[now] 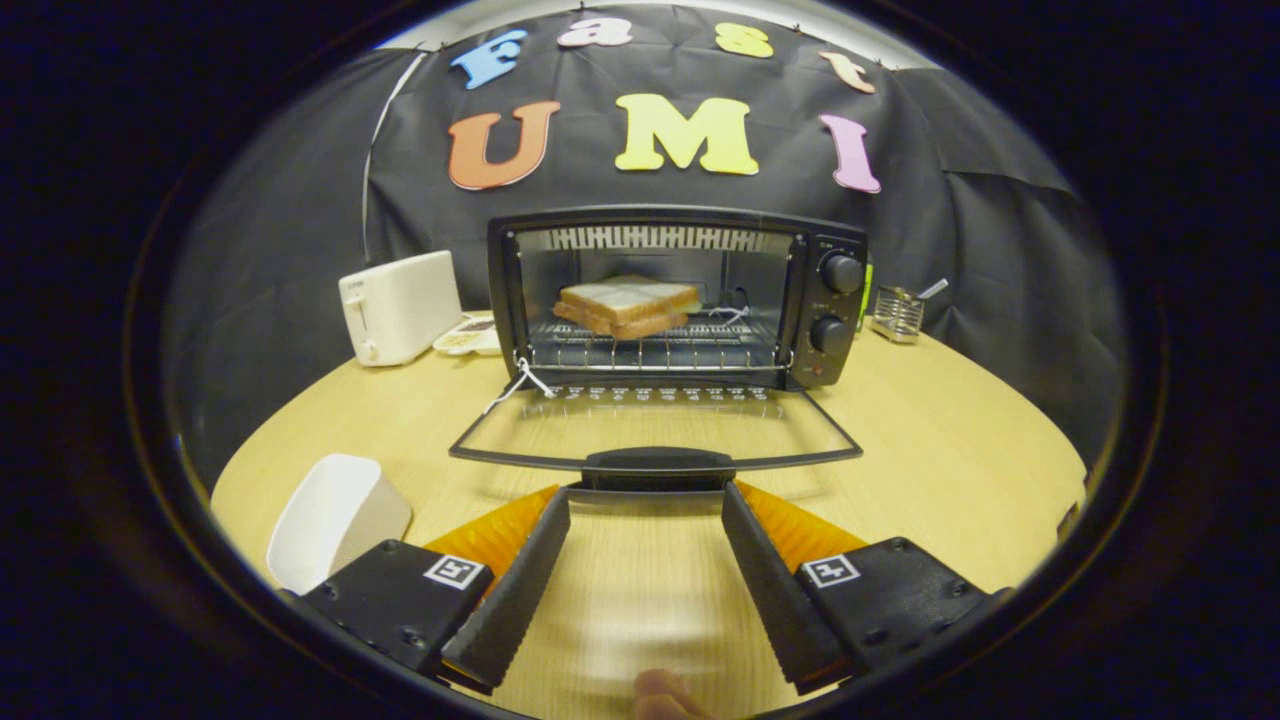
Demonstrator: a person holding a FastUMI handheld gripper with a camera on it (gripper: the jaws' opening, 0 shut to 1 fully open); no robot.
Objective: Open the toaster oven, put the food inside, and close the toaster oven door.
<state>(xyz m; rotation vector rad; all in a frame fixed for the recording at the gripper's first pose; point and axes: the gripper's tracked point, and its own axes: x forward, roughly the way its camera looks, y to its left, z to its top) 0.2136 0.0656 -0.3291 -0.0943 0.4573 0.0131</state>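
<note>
The toaster oven (680, 300) stands on the counter (950, 460), its door (655, 430) lying open in front of it. A sandwich (628, 305) rests on the rack inside. Left of the oven stands a toaster (400, 307); right of it, a wire holder (897, 314). The gripper (645, 505) is spread just before the door's handle (657, 468), a paper tray (335, 520) to its left.

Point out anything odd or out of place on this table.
A white string dangles loose from the toaster oven door's left hinge. The white container lies tipped on its side. The open gripper sits before the door handle.
</note>
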